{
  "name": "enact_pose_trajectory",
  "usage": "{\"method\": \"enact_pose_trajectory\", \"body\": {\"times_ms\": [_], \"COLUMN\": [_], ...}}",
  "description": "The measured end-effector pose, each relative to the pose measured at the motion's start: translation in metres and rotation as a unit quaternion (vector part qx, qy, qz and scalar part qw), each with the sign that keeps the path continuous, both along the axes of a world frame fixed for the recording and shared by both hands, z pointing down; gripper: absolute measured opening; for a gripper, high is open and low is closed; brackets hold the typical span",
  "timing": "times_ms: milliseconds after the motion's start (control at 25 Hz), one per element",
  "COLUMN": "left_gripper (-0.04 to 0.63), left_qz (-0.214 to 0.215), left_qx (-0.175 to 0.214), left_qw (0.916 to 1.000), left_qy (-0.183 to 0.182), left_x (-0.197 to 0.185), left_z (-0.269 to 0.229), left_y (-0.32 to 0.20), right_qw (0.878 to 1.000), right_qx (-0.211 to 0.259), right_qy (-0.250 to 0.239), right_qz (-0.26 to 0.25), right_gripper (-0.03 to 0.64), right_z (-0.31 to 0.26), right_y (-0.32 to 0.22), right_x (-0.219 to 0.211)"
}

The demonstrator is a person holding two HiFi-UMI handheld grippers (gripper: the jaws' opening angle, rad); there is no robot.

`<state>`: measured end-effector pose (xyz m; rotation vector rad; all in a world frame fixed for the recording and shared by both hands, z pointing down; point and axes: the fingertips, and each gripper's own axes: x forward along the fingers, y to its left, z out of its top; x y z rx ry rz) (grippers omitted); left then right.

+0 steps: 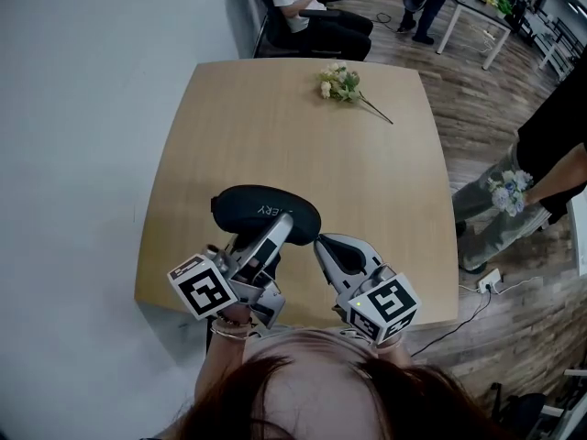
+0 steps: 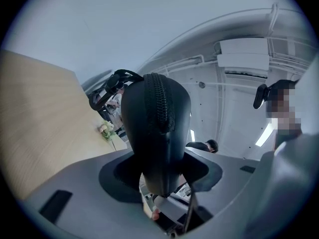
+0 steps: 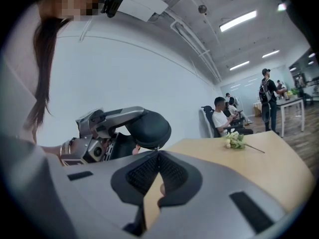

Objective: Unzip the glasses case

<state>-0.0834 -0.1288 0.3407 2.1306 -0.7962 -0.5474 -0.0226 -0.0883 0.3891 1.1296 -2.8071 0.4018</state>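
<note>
Flowers [image 1: 339, 83] beyond glasses case [image 1: 266, 207], zip [image 2: 158, 101] seemingly closed

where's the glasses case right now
In the head view the glasses case is gripped in the left tool over the near part of the table, with the right tool close beside it.

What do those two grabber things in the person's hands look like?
The left gripper and right gripper are smooth grey plastic. Each has two long jaws lined with black ribbed pads. At the back of each sits a cube with black-and-white square markers. Thin bracelets ring the person's left wrist.
</note>
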Motion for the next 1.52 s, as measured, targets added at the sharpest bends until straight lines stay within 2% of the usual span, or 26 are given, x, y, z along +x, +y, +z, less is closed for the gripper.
{"method": "enact_pose_trajectory", "body": {"times_ms": [600,760,1200,1520], "left_gripper": [0.222,0.221,0.218,0.216], "left_qz": [0.024,0.037,0.061,0.081], "left_qx": [-0.011,-0.010,-0.016,-0.028], "left_qw": [0.9992,0.9980,0.9948,0.9923], "left_qy": [-0.029,-0.050,-0.080,-0.090], "left_x": [0.006,0.009,0.015,0.018], "left_z": [0.009,0.011,0.018,0.026], "left_y": [0.002,0.004,0.006,0.008], "right_qw": [1.000,0.999,0.998,0.996], "right_qx": [0.008,0.010,0.016,0.026], "right_qy": [0.029,0.040,0.066,0.087], "right_qz": [0.005,0.006,0.010,0.015], "right_gripper": [0.014,0.015,0.015,0.015], "right_z": [0.009,0.012,0.019,0.023], "right_y": [-0.005,-0.006,-0.009,-0.013], "right_x": [0.007,0.009,0.015,0.020]}}
